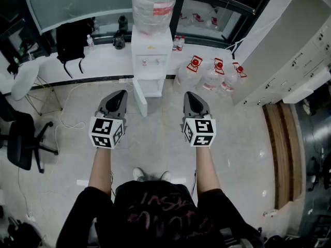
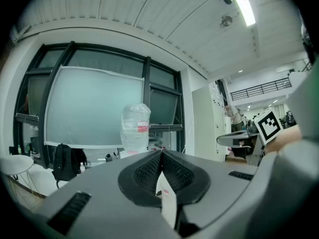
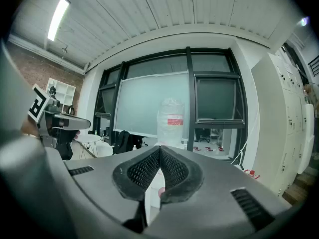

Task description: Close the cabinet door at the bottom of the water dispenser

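The tall white water dispenser [image 1: 149,61] with a clear bottle on top stands at upper centre of the head view. Its white lower cabinet door [image 1: 140,105] hangs open toward me. My left gripper [image 1: 121,94] and right gripper [image 1: 188,95] have jaws pressed together, holding nothing. I'd set the left tip against the door's left face near its free edge, then push steadily until it seats.

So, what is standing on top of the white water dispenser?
A large clear water bottle with a red label stands on the water dispenser. Its neck is hidden inside the dispenser's top, and the picture's edge cuts off its upper end.
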